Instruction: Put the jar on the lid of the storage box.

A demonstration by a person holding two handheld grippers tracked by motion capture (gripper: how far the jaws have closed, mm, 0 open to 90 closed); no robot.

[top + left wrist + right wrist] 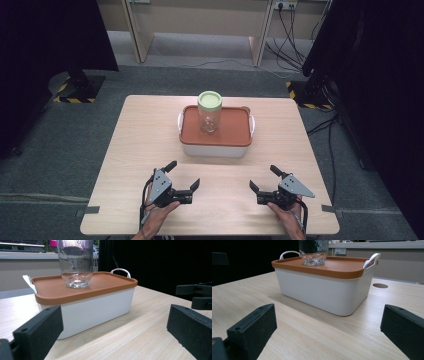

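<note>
ahead of both tongs: a white box [215, 148] with an orange lid [230, 131] stands on the table [135, 145], well apart from the jaws.
jar: a clear glass jar [209, 119] with a pale green cap [209, 100] stands upright on the lid, toward its far side from the tongs; in the left gripper view its base [76, 280] rests flat on the orange surface.
left tongs: the left tongs [182, 176] sit low over the near part of the table, held by a hand [159, 210]; jaws spread wide, nothing between them, aimed toward the box.
right tongs: the right tongs [264, 178] sit level with the left ones, held by the other hand [290, 216]; jaws also spread wide and empty, aimed toward the box.
between the tongs: bare wood.
box handles: a white handle [372, 260] sticks out at each short end of the box.
beyond the box in the right gripper view: a round hole [380, 285] in the table.
</note>
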